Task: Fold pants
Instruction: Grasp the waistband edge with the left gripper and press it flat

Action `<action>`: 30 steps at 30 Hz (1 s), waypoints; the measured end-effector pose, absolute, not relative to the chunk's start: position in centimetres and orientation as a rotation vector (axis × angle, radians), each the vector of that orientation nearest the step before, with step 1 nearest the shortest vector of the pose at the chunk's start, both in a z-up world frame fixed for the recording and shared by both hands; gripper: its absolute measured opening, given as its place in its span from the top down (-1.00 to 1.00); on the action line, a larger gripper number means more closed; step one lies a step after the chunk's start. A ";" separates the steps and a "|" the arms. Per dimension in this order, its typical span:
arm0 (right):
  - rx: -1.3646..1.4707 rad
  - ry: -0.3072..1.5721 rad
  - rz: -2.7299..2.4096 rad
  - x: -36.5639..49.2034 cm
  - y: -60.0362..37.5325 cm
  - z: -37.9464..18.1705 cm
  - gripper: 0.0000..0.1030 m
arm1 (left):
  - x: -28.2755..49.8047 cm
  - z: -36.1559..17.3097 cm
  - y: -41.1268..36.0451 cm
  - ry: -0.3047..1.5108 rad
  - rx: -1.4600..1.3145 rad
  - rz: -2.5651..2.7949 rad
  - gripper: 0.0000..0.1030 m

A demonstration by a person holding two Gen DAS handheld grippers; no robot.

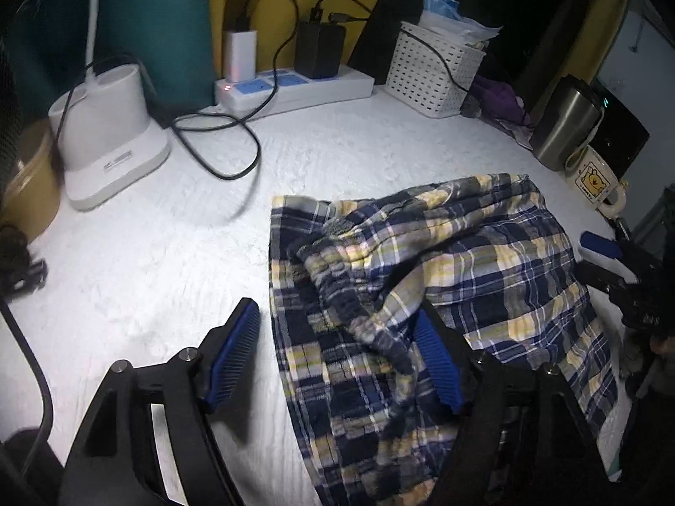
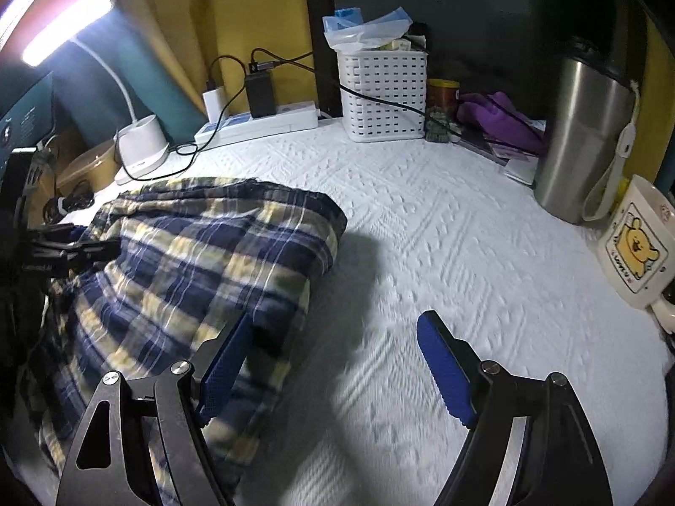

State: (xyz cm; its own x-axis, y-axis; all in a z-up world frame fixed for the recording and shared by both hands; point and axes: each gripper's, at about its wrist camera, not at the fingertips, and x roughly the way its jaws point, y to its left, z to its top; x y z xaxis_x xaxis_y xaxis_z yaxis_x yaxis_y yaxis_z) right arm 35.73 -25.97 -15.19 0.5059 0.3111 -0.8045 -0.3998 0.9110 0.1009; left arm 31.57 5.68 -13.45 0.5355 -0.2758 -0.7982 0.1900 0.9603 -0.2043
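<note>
**Plaid pants lying bunched on the white cover, both grippers open**

Left wrist view: The left gripper [image 1: 337, 358] is hanging over the near left edge of the pants [image 1: 443, 295], its jaws standing wide apart. A raised fold of the plaid cloth is lying between the two blue pads, but neither pad is pressing on it; the left pad is sitting over bare cover [image 1: 168, 253], the right one over the cloth. The pants are lying in a loose heap on the right half of the white textured cover, with one layer thrown over another. At the far right edge the right gripper [image 1: 607, 261] is showing as a dark shape with one blue pad, just beside the pants. At the back are standing a lamp base [image 1: 109, 135], a power strip [image 1: 295, 84] with chargers and cables, a white basket [image 1: 434, 71], a steel flask [image 1: 565, 122] and a mug [image 1: 599, 181].

Right wrist view: The right gripper [image 2: 333, 367] is also standing open, with only bare cover [image 2: 464, 232] between its pads. Its left pad is lying against the right edge of the pants [image 2: 190, 261]; whether it is touching is unclear. The pants are filling the left side, blurred. The left gripper [image 2: 63, 248] is showing dark at the far left, over the cloth. The lit lamp [image 2: 67, 29], strip [image 2: 261, 122], basket [image 2: 384, 92], flask [image 2: 586, 135] and mug [image 2: 637, 244] are lining the back and right.
</note>
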 end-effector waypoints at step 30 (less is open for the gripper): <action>-0.003 0.998 0.494 39.6 -24.2 -17.0 -0.58 | 33.2 -13.4 5.3 0.972 -0.072 -0.353 -0.47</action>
State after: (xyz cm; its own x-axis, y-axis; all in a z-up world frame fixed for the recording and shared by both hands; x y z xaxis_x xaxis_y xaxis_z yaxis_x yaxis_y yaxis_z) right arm 39.58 -24.21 -17.00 0.4414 0.3969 -0.8047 -0.3994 0.8900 0.2199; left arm 33.24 5.34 -13.39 0.5116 -0.3252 -0.7953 0.2611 0.9407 -0.2166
